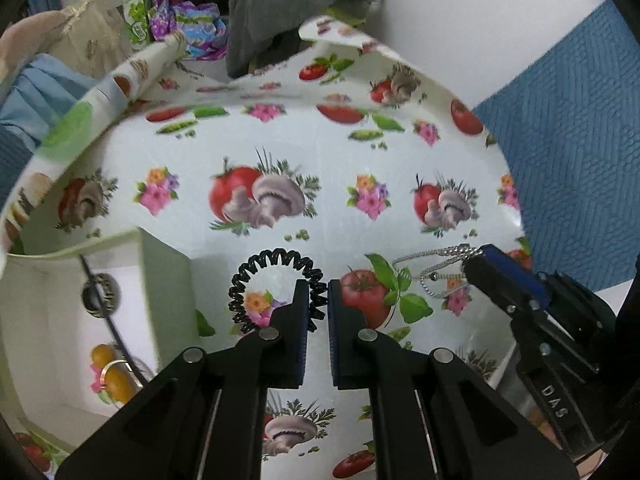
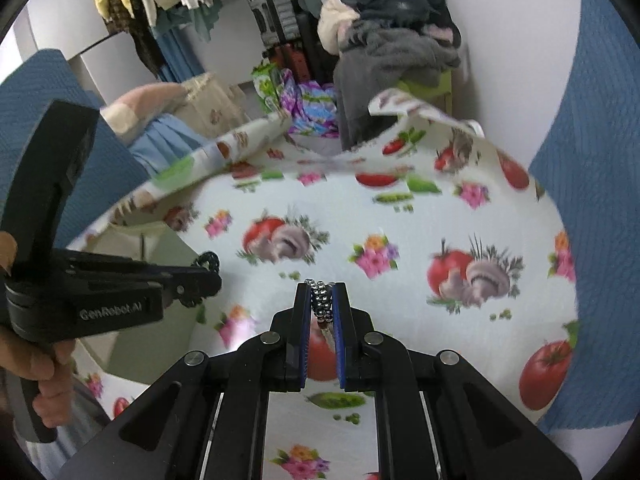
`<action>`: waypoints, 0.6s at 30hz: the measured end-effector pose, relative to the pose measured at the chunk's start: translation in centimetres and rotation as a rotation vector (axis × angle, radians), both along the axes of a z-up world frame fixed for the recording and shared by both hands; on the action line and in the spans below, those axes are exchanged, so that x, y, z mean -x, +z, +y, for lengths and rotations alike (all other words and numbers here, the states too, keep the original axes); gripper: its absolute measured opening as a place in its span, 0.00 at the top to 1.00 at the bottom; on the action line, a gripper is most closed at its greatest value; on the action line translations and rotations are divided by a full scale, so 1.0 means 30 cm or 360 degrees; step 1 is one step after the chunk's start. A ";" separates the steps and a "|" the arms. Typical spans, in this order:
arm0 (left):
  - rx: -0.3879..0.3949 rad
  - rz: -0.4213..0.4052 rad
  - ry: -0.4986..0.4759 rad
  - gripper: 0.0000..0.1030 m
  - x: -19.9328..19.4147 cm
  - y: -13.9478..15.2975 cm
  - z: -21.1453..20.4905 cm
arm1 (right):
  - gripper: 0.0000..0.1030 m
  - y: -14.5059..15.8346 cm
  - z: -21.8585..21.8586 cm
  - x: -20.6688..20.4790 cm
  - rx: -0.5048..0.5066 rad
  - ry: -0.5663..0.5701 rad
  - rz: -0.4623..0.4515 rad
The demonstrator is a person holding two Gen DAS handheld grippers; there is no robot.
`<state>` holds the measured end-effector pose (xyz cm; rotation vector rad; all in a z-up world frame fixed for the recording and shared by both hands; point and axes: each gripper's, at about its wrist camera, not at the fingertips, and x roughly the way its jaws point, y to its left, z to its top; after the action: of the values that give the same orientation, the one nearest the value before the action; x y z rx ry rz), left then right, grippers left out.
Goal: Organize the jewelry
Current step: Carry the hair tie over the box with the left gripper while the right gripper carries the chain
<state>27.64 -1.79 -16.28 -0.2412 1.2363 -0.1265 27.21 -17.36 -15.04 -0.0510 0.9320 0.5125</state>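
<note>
My left tool [image 1: 318, 300] is pinched shut on the black coil band [image 1: 276, 286], my right tool [image 2: 323, 300] on the beaded chain [image 2: 322, 302]; both hang above the counter [image 1: 320, 208]. Next, I carry them left to the white box [image 1: 80, 300]

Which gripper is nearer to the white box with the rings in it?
Left. The left gripper, shut on a black spiral band, is beside the white box. The right gripper, shut on a silver bead chain, is farther away, beyond the left gripper.
</note>
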 end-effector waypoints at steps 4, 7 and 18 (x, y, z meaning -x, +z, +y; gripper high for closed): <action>-0.0017 -0.0076 0.0023 0.92 0.009 0.096 0.055 | 0.92 0.128 0.055 -0.006 -0.0012 0.0028 -0.0085; -0.0036 -0.0156 0.0033 0.92 0.023 0.174 0.103 | 0.92 0.213 0.100 -0.017 -0.0029 0.0040 -0.0129; -0.0146 -0.0396 0.0120 0.92 0.114 0.402 0.317 | 0.92 0.451 0.302 0.006 -0.0115 0.0105 -0.0248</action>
<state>24.22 7.72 -4.22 -0.1861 0.9815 -0.0330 27.03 -8.28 -1.51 -0.0559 0.7606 0.5943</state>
